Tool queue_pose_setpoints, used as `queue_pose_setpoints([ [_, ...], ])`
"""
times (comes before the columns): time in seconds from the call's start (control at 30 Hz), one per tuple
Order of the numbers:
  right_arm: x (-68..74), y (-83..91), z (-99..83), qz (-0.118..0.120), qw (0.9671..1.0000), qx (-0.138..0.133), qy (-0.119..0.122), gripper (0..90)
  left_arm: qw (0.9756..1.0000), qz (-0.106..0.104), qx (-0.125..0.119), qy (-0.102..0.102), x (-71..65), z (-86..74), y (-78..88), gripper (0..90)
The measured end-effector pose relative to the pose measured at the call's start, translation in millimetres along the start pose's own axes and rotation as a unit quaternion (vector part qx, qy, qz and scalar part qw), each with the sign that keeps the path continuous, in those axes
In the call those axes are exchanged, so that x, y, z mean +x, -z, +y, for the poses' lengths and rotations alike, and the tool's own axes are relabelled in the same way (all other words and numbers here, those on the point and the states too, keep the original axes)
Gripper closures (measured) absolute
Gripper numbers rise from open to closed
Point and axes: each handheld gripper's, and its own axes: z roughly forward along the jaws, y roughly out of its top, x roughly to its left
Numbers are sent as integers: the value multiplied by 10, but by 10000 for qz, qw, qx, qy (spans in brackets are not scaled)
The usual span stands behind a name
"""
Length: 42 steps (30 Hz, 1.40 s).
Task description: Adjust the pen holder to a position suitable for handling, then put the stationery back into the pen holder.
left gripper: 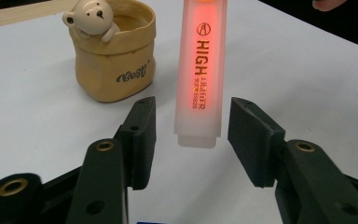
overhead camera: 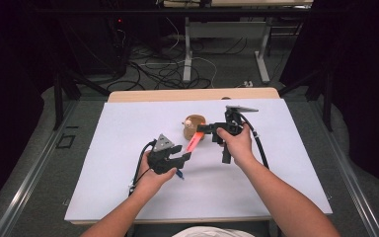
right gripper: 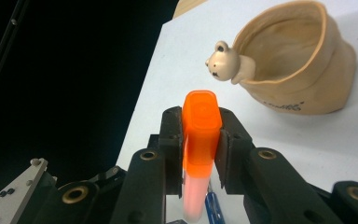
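Highlighter sits clenched at its orange cap by the right fingers, just beside the bear cup; left fingers released around its pale end: close squarely before pulling

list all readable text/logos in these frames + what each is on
"HIGH" – large letters running along the orange highlighter, left gripper view.
"LIGHTER" – likely, below it on the same barrel; partly blurred.
Round logo mark above "HIGH" – too small to read.
Small line of digits beside "LIGHTER" – too blurred to read.
Cursive word on the front of the tan bear pot – not legible; also blurred in the right gripper view.
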Motion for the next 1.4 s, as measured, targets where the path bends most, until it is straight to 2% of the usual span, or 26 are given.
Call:
queue_pose_setpoints([
  [0.03,-6,8,5,-3,10000,-29,38,748,10000,41,-63,51,-6,-5,-8,504],
  [0.2,6,56,31,-150,9997,-78,198,748,10000,26,-41,30,16,5,13,455],
  [0.23,13,77,45,-188,9994,-107,270,748,9999,44,-86,90,12,3,10,434],
  [0.27,24,82,51,-196,9993,-206,246,748,9999,29,-102,99,18,5,13,424],
  [0.37,36,113,72,-204,9991,-232,291,748,9999,50,-58,66,44,18,31,394],
  [0.43,59,151,105,-301,9981,-324,433,748,9999,50,-79,74,66,21,32,344],
  [0.53,88,184,136,-353,9971,-380,554,748,9999,86,-43,98,114,26,47,332],
  [0.57,106,187,147,-352,9971,-436,518,748,9999,86,-43,98,114,26,47,331],
  [0.73,145,229,195,-462,9954,-451,712,748,9996,157,-70,212,189,39,87,327],
  [0.8,181,242,229,-514,9943,-545,759,748,9994,179,-109,259,222,45,112,327],
  [0.93,210,270,272,-573,9932,-539,858,748,9991,239,-199,295,295,69,178,327],
  [0.97,222,277,297,-623,9917,-598,953,748,9989,261,-209,333,313,76,192,324],
  [1.03,233,270,308,-646,9913,-656,941,748,9984,301,-209,428,343,79,213,317],
  [1.07,230,273,323,-678,9905,-643,1013,748,9981,337,-243,461,356,74,215,316],
  [1.17,242,258,354,-728,9891,-717,1057,748,9976,353,-160,579,401,67,236,297],
  [1.2,260,261,376,-746,9889,-678,1087,748,9972,391,-149,626,412,65,238,255],
  [1.23,260,261,376,-746,9889,-678,1087,748,9968,412,-163,662,427,66,241,255],
  [1.27,268,261,386,-749,9884,-682,1135,748,9963,403,-152,738,441,67,245,236],
  [1.3,294,248,401,-771,9870,-777,1180,748,9959,444,-143,777,457,65,251,180],
  [1.33,305,255,412,-789,9864,-728,1241,748,9955,480,-148,809,475,63,253,157],
  [1.37,321,239,417,-808,9854,-818,1254,748,9948,485,-119,891,489,62,259,155],
  [1.4,332,244,425,-809,9854,-767,1290,748,9940,523,-152,948,505,57,256,153],
])
